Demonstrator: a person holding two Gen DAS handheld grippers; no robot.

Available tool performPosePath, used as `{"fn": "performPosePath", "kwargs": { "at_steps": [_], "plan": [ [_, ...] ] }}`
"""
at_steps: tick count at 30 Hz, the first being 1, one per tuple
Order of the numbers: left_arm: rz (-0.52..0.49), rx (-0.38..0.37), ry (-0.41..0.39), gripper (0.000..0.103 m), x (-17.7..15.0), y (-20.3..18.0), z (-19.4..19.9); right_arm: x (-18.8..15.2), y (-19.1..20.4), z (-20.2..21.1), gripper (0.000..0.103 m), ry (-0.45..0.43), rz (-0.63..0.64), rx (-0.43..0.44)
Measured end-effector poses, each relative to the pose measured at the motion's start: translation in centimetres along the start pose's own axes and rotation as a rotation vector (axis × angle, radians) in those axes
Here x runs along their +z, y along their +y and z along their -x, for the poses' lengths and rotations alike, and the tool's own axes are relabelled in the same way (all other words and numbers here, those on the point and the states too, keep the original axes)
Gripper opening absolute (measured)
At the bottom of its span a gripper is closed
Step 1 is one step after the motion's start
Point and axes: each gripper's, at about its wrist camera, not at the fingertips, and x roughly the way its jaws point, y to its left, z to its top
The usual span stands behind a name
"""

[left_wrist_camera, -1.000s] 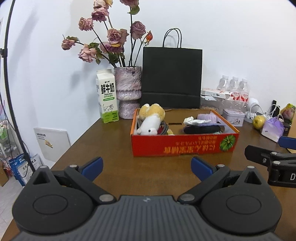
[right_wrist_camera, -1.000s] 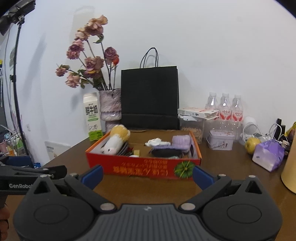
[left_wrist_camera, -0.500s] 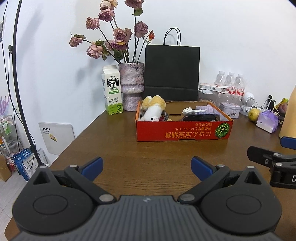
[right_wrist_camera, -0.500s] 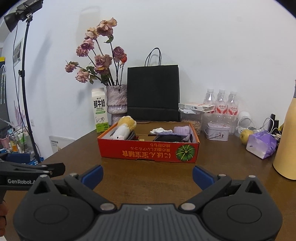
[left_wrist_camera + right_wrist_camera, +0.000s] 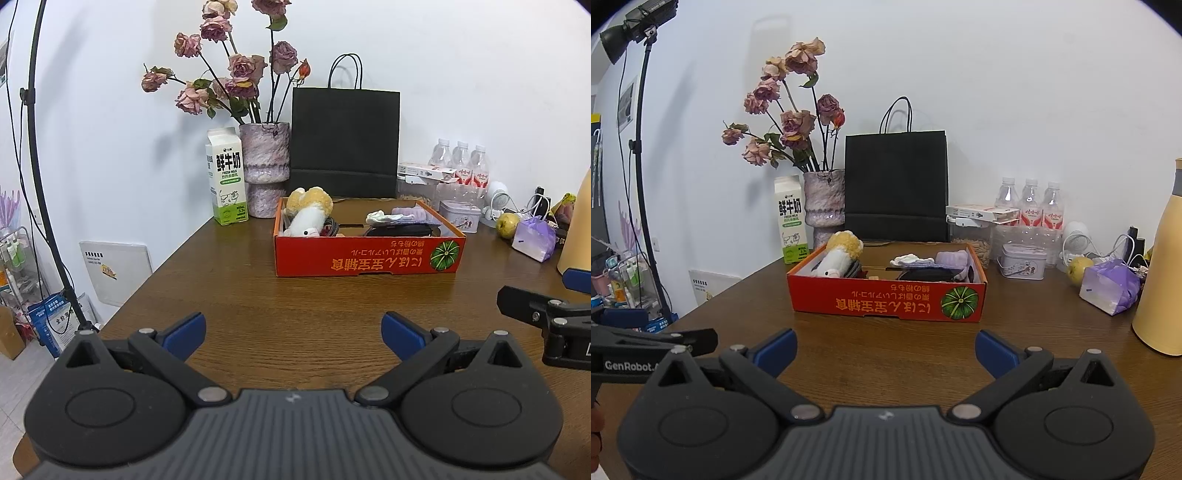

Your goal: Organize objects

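both grippers are hovering low over the near part of the tabletop (image 5: 258, 306), the left gripper (image 5: 293, 330) and the right gripper (image 5: 885, 349) each spread wide and gripping nothing. the red box (image 5: 369, 254) is sitting well ahead of them in the middle of the tabletop, holding one white and yellow plush toy (image 5: 308, 216) at its left end and a heap of cloth items (image 5: 397, 223) to the right. behind it, one milk carton (image 5: 226, 177), one vase of dried roses (image 5: 264, 168) and one black paper bag (image 5: 345, 142) are lining the far wall. to the right, three water bottles (image 5: 1028, 203), one tin (image 5: 1022, 261), one apple (image 5: 1079, 268), one purple pouch (image 5: 1110, 286) and a tall yellow bottle (image 5: 1161, 273) are crowding that side. bare wood is lying between the grippers and the box, and the tabletop's left edge is dropping off beside a light stand (image 5: 44, 192).
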Motion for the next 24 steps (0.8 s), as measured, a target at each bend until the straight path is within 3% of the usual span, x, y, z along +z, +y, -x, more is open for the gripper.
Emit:
{"fn": "performPosePath", "kwargs": {
  "at_steps": [24],
  "plan": [
    [-0.009, -0.001, 0.013, 0.103, -0.01, 0.27, -0.2, 0.04, 0.01, 0.01, 0.103, 0.001, 0.001, 0.0]
  ]
}}
